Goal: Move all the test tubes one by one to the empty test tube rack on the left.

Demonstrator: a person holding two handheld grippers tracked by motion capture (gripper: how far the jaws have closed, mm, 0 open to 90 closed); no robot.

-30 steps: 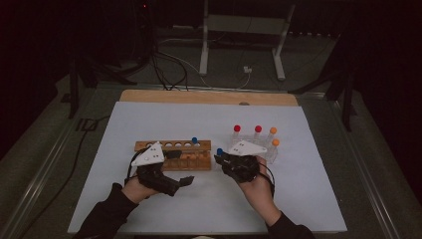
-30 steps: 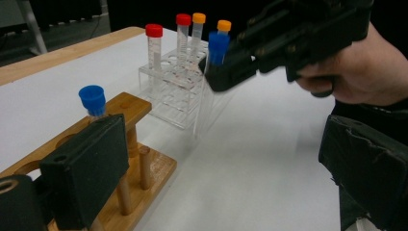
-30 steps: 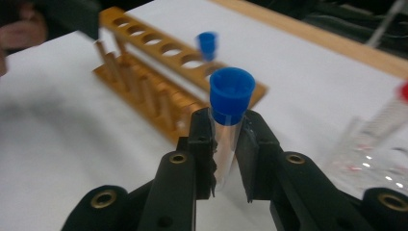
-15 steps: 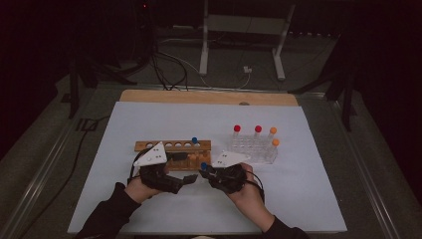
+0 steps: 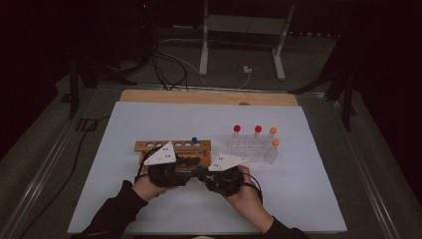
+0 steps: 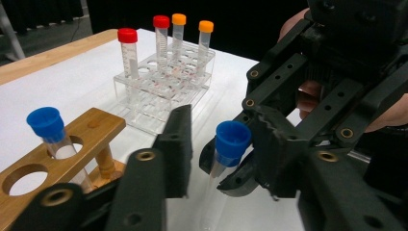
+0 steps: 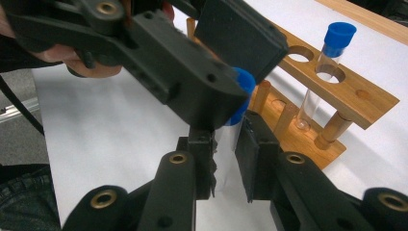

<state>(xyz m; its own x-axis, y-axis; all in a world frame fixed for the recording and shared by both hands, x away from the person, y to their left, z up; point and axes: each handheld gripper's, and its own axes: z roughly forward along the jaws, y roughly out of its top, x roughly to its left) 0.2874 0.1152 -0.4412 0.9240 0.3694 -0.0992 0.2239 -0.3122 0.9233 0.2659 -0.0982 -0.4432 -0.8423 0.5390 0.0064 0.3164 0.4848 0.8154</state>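
Handover in progress, high view: left gripper [image 5: 191, 171] and right gripper [image 5: 203, 172] are meeting nose to nose just in front of the wooden rack [image 5: 149, 146], with the clear rack [image 5: 255, 155] off to the right.

Left gripper view: blue-capped tube [image 6: 232, 139] is standing upright in mid-air between this gripper's jaws. They have just been closing and are bracketing the cap, but a gap is showing on the left pad's side, so no grip yet. The other gripper is coming in from upper right and holding the glass lower down.

Right gripper view: own jaws are clamping the clear body of the tube, and the left jaws are sitting around the cap above.

To do it well, imo: keep the right hand still and clenched until the left pads are pressing squarely on both sides. Take the tube just under the cap rather than on its taper, so it isn't slipping. Only then release the right, w/o tilting.
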